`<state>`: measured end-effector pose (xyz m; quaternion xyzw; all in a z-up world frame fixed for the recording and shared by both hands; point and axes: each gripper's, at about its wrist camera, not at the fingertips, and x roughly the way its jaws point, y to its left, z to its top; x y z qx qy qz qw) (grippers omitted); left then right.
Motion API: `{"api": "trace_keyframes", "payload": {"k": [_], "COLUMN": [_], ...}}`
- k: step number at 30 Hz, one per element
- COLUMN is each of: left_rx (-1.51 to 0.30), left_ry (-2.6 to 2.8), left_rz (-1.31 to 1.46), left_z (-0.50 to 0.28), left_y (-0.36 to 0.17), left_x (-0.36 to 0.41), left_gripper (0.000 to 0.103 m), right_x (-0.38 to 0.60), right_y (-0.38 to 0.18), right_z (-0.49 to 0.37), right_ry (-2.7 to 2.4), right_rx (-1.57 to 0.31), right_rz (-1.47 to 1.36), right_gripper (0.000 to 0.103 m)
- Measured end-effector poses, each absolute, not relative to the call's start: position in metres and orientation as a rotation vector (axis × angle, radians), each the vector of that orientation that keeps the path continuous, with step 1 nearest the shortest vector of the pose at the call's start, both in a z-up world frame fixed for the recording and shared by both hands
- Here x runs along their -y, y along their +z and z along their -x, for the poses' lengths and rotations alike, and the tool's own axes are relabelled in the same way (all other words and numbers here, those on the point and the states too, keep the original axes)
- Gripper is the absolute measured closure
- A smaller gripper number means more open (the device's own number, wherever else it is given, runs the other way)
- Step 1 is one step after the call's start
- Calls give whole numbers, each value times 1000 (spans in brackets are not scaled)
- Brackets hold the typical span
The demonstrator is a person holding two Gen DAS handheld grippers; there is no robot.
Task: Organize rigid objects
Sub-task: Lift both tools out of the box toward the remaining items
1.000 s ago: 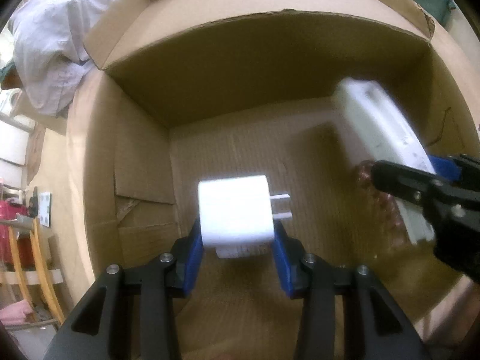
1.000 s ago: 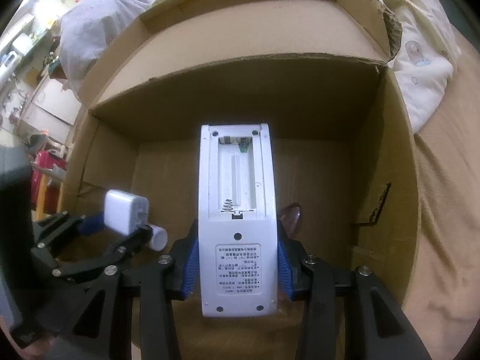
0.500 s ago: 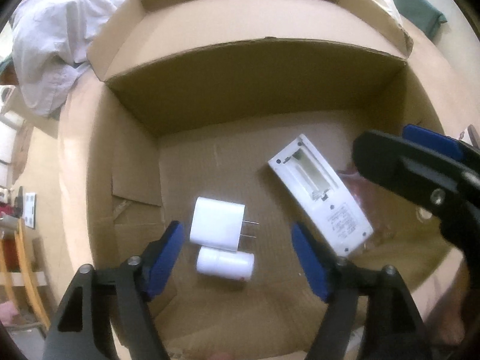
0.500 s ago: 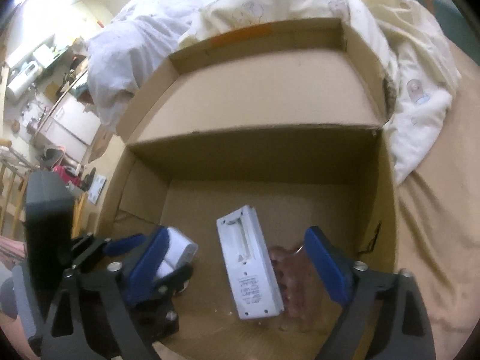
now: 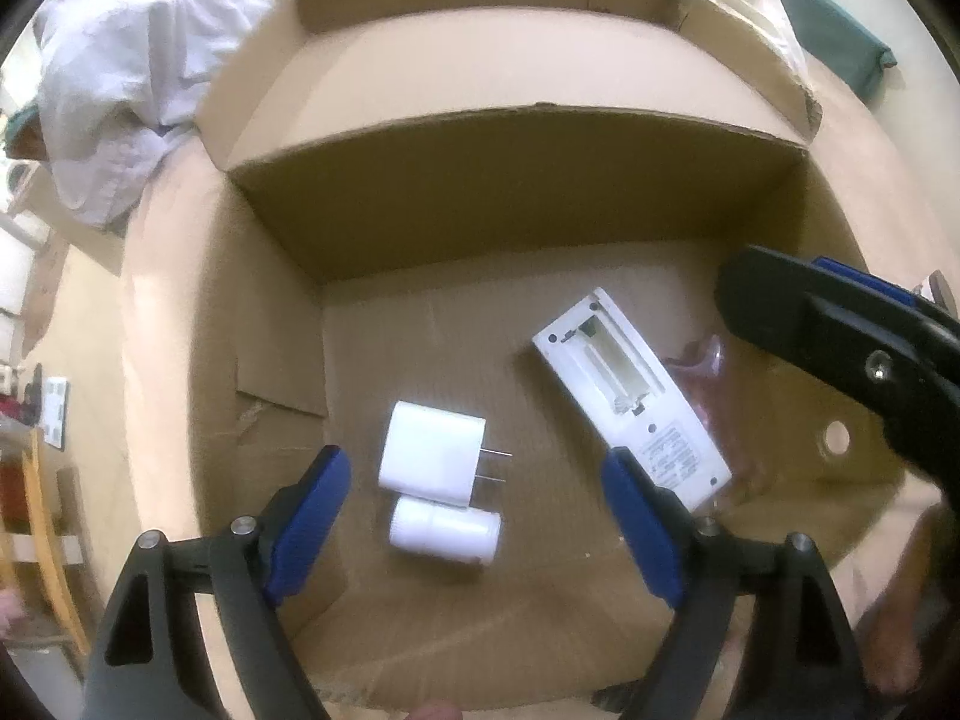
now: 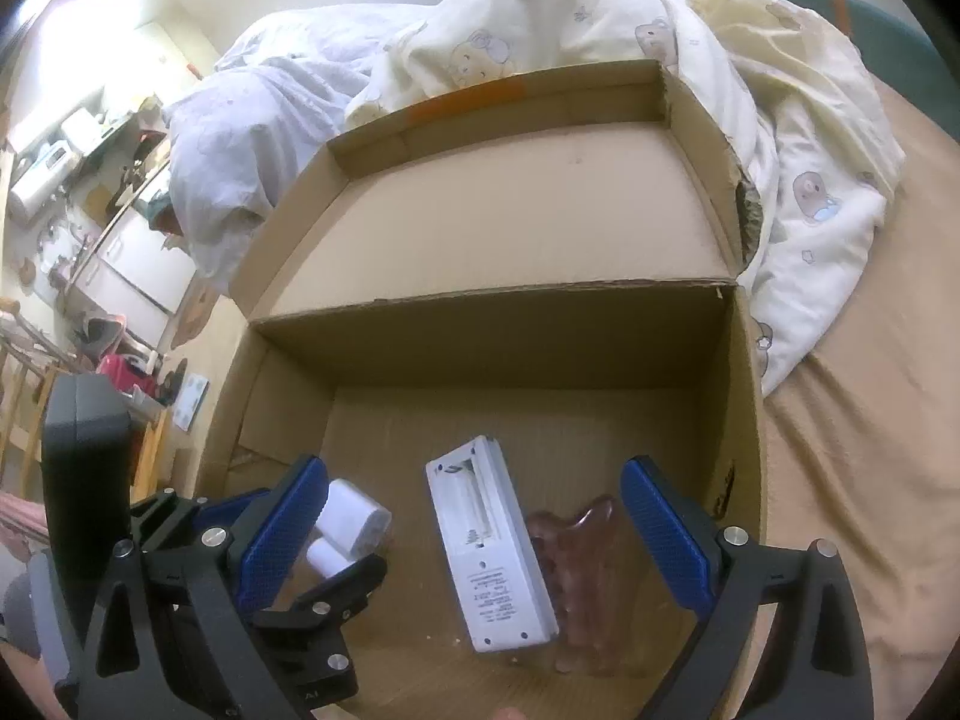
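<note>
Plastic, white and rigid: the remote control (image 5: 633, 402) lies back-up on the floor of the cardboard box (image 5: 528, 198), right of centre in the left wrist view, its battery bay open and empty. It looks light and stiff but smooth-sided, so a hold across its long edges near the middle seems safest. Left of it, lower centre, the wall charger (image 5: 431, 461) rests with its prongs pointing right, touching a small white bottle (image 5: 444, 531) just below it; both look light and hard, the charger best taken by its flat faces, not the prongs. The left gripper (image 5: 474, 516) hangs over this pair, its jaws just spread wide, nothing pressed between them. The right gripper (image 6: 474, 540) has likewise just released and stands wide over the remote. Only the right wrist view shows clearly the brownish translucent item (image 6: 576, 576) partly under the remote's right edge, plus the bedding (image 6: 540, 42) at the top of the frame.
</note>
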<state>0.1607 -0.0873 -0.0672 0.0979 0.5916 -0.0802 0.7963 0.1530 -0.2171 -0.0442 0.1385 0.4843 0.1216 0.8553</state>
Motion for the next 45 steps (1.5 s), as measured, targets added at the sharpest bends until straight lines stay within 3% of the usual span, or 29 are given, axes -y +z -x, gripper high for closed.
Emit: {"api": "trace_keyframes", "payload": {"k": [25, 45], "left_rx": [-1220, -1282], "left_ry": [-124, -126], "left_rz": [-102, 7], "left_z": [-102, -55], "left_y": [1, -20], "left_x": [31, 6], "left_gripper": [19, 19], "right_x": [230, 224], "right_y": [-15, -31], "right_z": [-97, -37], "right_ry": [207, 208], "right_rx": [-1020, -1112], "right_rz": [-294, -282], "right_gripper": [0, 0]}}
